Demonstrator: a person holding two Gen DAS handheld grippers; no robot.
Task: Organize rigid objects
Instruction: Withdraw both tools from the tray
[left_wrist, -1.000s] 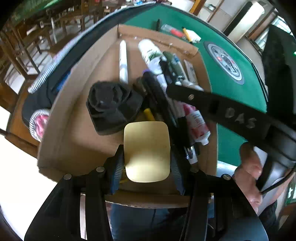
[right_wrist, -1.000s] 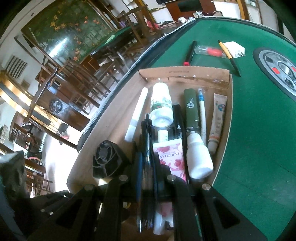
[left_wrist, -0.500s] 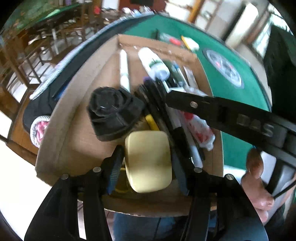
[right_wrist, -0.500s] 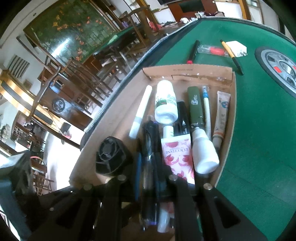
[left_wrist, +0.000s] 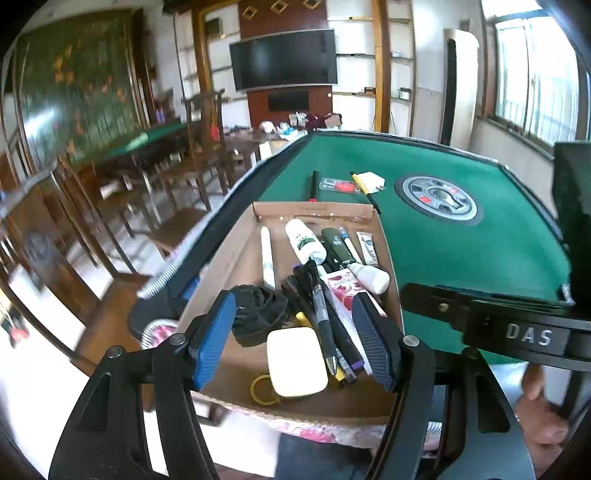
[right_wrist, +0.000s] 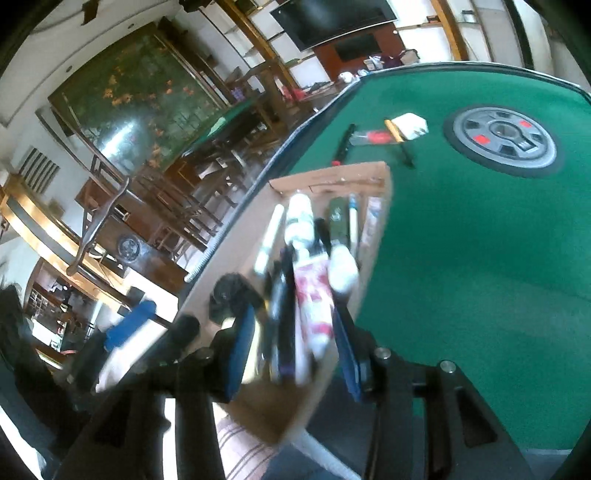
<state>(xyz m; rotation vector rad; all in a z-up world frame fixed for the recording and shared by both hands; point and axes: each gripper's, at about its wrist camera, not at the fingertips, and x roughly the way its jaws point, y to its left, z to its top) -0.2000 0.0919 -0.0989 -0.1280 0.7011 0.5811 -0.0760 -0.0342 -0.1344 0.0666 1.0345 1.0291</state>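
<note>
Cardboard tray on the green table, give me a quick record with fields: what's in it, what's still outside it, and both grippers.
container: cardboard tray on green table
in tray: pale yellow soap-like block, black pen, white bottle, black round object, floral tube
outside tray: yellow-and-black pen, white eraser-like block
left gripper: open, holding nothing, jaws just opened
right gripper: open, holding nothing, jaws just opened

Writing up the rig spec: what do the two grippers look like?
Both are black, bolted frames with silver screw heads. Left gripper: two fingers with ribbed blue pads. Right gripper: the same blue pads, blurred here. Its black arm bears raised "DAS" lettering in the left view. No cables visible.
</note>
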